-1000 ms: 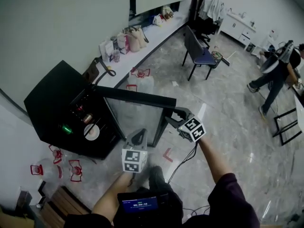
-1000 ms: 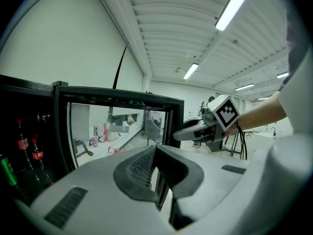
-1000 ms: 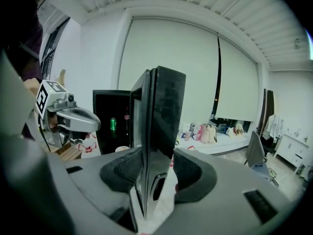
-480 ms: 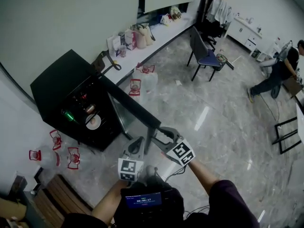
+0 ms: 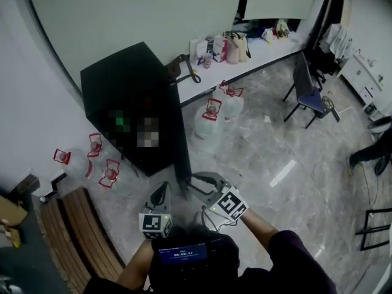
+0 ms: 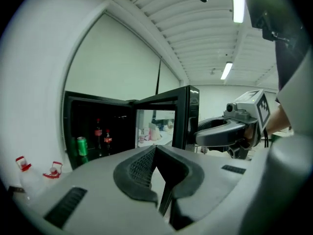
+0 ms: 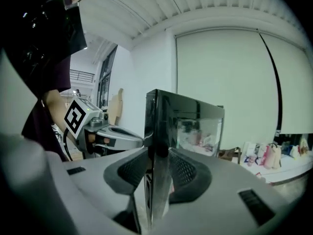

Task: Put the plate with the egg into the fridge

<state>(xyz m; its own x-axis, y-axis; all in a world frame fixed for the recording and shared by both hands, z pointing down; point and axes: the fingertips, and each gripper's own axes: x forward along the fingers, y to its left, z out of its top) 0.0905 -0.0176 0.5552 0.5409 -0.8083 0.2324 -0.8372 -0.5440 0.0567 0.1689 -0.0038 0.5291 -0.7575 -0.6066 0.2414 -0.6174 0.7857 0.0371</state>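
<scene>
With right gripper [image 5: 190, 184], pinches fridge door [image 7: 155, 131] edge, jaws just closing on it, forearm [image 5: 262, 224] reaching from lower right; holds left gripper [image 5: 163, 190] clenched empty alongside. Cannot discern plate inside fridge [image 5: 125, 90], centre-left.

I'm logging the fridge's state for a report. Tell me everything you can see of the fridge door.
The fridge door is a glossy black frame around a clear glass pane. It stands upright, swung open from the black fridge. The right gripper clamps its free edge, its jaws having just been closing.
</scene>
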